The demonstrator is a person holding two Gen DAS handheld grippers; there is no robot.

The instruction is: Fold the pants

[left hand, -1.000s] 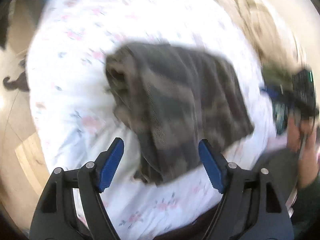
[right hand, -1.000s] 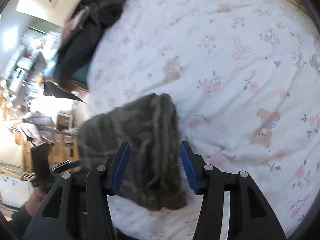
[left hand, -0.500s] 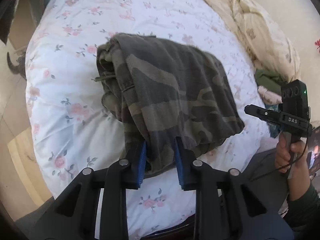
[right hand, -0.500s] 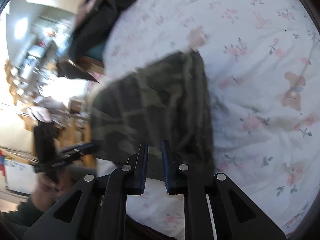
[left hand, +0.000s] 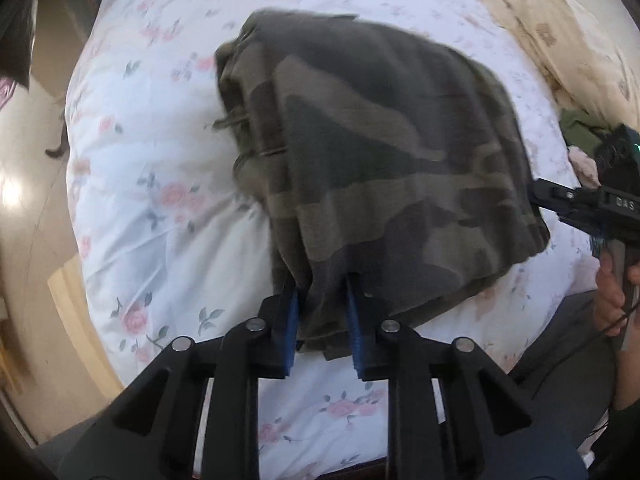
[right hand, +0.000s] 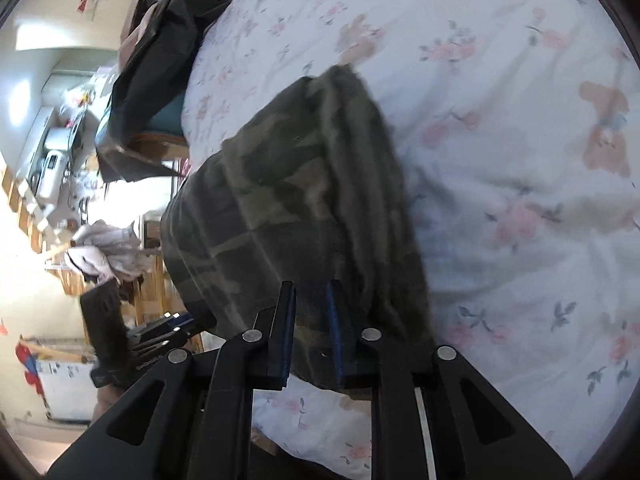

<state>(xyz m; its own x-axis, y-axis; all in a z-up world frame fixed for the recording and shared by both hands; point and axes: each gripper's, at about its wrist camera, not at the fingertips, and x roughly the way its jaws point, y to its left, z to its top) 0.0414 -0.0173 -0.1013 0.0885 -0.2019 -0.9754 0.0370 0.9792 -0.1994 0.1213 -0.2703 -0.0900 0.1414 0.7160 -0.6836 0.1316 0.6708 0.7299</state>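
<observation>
The camouflage pants [left hand: 372, 152] lie folded into a thick bundle on the white floral bedspread [left hand: 160, 208]. My left gripper [left hand: 322, 304] is shut on the near edge of the bundle. My right gripper [right hand: 312, 300] is shut on another near edge of the same pants [right hand: 296, 200]. The right gripper also shows at the right edge of the left wrist view [left hand: 592, 208], beside the bundle. The left gripper shows low on the left of the right wrist view [right hand: 156, 340]. The pants look slightly raised and are blurred.
A cream quilt [left hand: 552, 32] is bunched at the far right of the bed. Dark clothing [right hand: 168, 52] hangs over the bed's end. A wooden floor [left hand: 24, 208] lies past the bed's left edge, and cluttered shelves [right hand: 52, 168] stand beyond it.
Both grippers closed on the near edge of the folded pants within the last second. Since then the bundle has shifted and looks larger and blurred in both views.
</observation>
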